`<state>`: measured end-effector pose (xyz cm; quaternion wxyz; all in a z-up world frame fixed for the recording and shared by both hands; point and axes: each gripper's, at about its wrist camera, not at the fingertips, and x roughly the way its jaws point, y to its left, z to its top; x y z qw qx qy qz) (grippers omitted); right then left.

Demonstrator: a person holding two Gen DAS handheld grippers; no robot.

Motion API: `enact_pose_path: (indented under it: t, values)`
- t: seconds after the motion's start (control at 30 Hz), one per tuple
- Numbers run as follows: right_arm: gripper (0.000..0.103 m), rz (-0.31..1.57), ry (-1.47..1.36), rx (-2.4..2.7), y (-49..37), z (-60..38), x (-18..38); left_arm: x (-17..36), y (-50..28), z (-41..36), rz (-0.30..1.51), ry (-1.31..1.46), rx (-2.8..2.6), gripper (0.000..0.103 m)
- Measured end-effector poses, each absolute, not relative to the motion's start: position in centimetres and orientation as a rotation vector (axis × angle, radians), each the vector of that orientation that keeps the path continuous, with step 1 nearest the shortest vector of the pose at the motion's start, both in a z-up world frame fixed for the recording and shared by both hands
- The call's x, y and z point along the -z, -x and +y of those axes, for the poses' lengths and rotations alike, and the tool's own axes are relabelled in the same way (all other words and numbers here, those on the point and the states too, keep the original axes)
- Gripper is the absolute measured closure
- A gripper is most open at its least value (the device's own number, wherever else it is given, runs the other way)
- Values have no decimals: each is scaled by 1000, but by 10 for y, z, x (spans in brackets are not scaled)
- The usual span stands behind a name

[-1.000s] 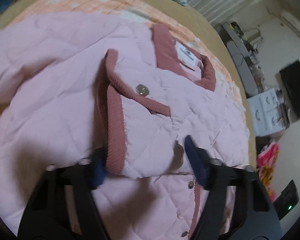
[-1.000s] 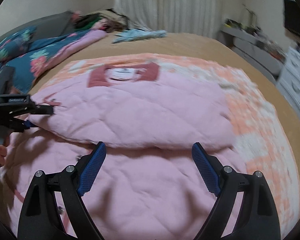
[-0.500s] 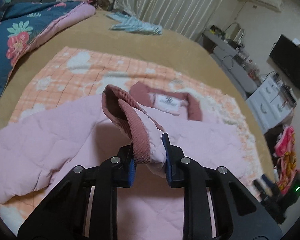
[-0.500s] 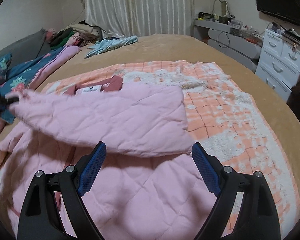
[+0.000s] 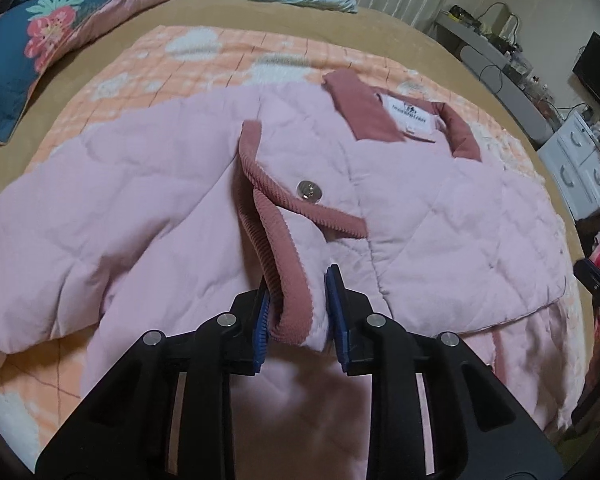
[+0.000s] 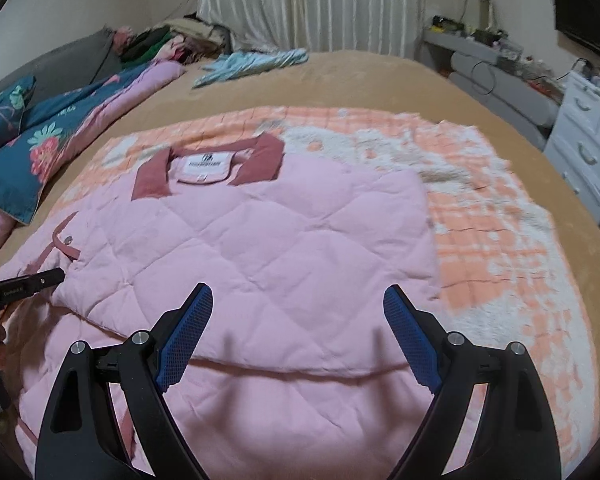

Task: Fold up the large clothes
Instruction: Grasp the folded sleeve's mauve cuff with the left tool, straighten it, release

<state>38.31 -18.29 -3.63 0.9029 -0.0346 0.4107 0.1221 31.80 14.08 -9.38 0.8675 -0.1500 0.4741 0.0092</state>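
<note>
A pink quilted jacket (image 5: 440,220) with a dusty-rose collar (image 5: 364,108) lies face up on the bed, its sleeve folded across the chest. My left gripper (image 5: 298,312) has the ribbed sleeve cuff (image 5: 288,292) between its blue pads; the jaws are opening, and the pads still touch the cuff on both sides. The cuff rests low on the jacket front beside a metal snap (image 5: 309,191). In the right wrist view my right gripper (image 6: 298,332) hovers open over the jacket (image 6: 280,240), holding nothing. The left gripper's fingers (image 6: 40,280) show at that view's left edge.
The jacket lies on an orange and white checked blanket (image 6: 500,240) over a tan bedspread (image 6: 380,80). A floral blue quilt (image 6: 40,148) is at the left, a light blue garment (image 6: 256,62) at the back. White drawers (image 6: 588,152) stand to the right of the bed.
The left gripper shut on the sleeve cuff, lifted it, then laid it down on the jacket front. The right gripper stayed open while its view shifted over the jacket.
</note>
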Motion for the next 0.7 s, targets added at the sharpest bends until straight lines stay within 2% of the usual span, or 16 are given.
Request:
enact_pose_path:
  t: [0.23,0.33,0.6,0.7]
  values:
    - [17,1019,111,-176,-413,-181,85,99,-316,139,996,303,-21,79]
    - [16,1024,96,-166,-416,-184,100,103,-316,138,997,298,-21,76]
    - [16,1008,108,-149,-405,-182,95,92,-306,134,1004,239,-73,66]
    - [14,994,90,-155,-394,-184,85,86,-299,135,1006,228,-93,58]
